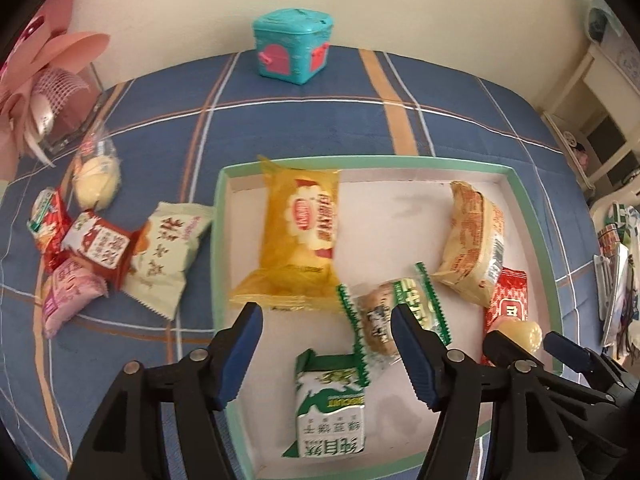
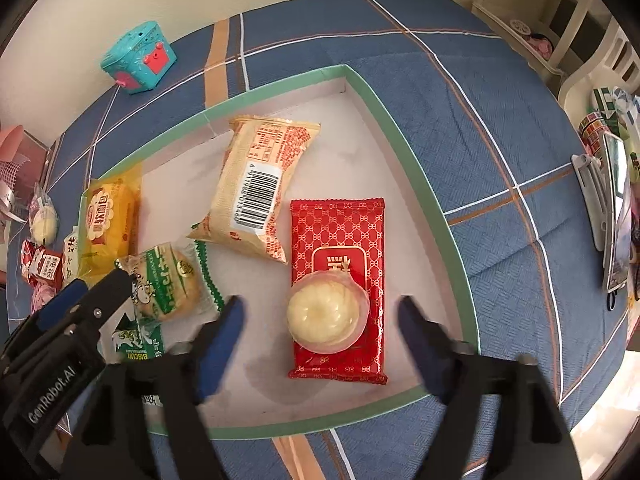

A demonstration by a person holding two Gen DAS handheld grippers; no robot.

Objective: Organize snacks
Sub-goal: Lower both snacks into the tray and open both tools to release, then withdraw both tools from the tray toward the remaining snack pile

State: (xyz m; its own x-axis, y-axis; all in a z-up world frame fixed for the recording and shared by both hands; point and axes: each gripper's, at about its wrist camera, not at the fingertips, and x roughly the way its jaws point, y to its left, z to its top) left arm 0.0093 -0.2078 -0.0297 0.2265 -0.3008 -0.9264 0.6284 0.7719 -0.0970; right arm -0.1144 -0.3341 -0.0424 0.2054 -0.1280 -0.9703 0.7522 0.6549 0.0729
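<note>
With six snacks down in the tray (image 1: 536,240), about half done; five more waiting on the bed (image 1: 304,120) left of it. Left fingers (image 1: 326,334) half open, holding nothing; right fingers (image 2: 320,316) wide, straddling the bun (image 2: 326,312), not gripping

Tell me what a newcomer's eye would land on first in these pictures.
First, the shallow green-rimmed tray on the blue plaid cloth, with the red patterned packet lying flat inside and a pale round pastry resting on it, between the open right gripper fingers. Next, the big yellow bread packet at the tray's left side. Beyond the tray, a teal box with pink clasps stands by the wall.
</note>
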